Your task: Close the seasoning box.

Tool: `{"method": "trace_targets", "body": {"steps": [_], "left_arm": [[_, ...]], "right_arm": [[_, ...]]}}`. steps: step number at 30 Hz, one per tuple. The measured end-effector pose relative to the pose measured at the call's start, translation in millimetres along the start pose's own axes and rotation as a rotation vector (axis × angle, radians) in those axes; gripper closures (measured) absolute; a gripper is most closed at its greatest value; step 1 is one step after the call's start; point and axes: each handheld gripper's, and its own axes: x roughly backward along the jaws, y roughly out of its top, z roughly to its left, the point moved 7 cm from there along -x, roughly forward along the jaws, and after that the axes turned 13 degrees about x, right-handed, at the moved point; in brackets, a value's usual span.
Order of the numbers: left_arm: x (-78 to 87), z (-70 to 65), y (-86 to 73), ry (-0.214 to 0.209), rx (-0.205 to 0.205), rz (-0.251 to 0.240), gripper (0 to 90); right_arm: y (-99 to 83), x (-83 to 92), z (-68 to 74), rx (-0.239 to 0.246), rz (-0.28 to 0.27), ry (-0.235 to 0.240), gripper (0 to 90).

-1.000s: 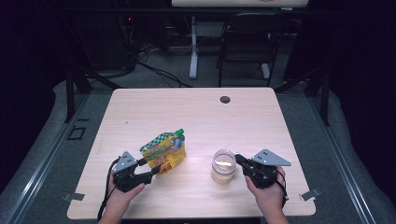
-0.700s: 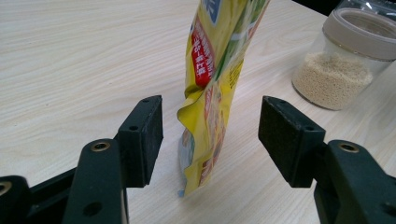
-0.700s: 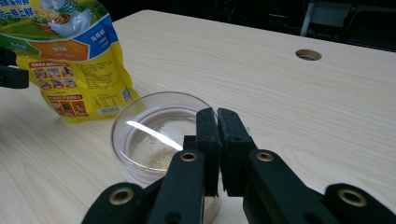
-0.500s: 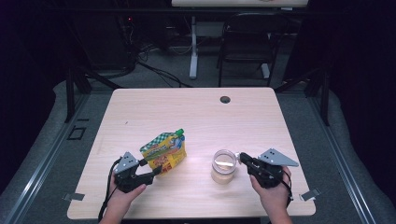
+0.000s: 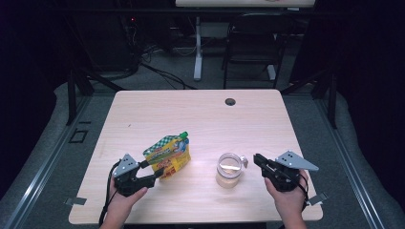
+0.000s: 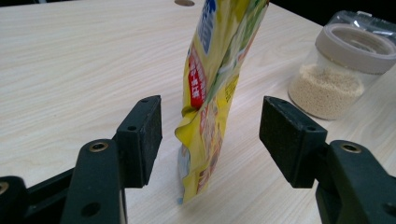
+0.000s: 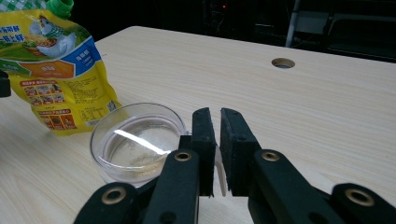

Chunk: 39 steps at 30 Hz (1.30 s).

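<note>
Yellow pouch [image 5: 167, 156] and clear jar [image 5: 229, 170] stand near the front edge of a pale wooden table [image 5: 200, 119].

From above, the left gripper [image 5: 155, 171] reaches the pouch's near corner; the right gripper [image 5: 257, 159] sits just beside the jar, a round hole [image 5: 230, 101] far behind. The left gripper view has its jaws spread, pouch [image 6: 219, 88] between them untouched, jar [image 6: 338, 70] beyond. In the right gripper view the jaws, just opening, show a narrow empty gap behind the jar [image 7: 135, 142].
</note>
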Motion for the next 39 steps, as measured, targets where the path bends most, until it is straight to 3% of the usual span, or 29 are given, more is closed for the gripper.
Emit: {"method": "trace_targets", "body": {"steps": [10,20,29,39], "left_arm": [[6.9,-2.6,3.7,0.003,-0.014,0.011,38.5],[23.8,2.0,0.7,0.017,-0.030,0.021,38.5],[40.0,20.3,-4.0,0.051,-0.005,0.008,38.5],[44.7,47.1,-8.1,0.093,0.063,-0.025,38.6]], "right_arm": [[-6.0,3.3,-12.7,-0.023,-0.003,-0.033,76.1],[-17.8,-0.5,-26.3,-0.077,-0.012,-0.070,55.1],[-28.7,-7.0,-33.9,-0.086,-0.006,-0.113,44.9],[-47.3,-16.7,-41.2,-0.088,0.060,-0.137,41.8]]}}
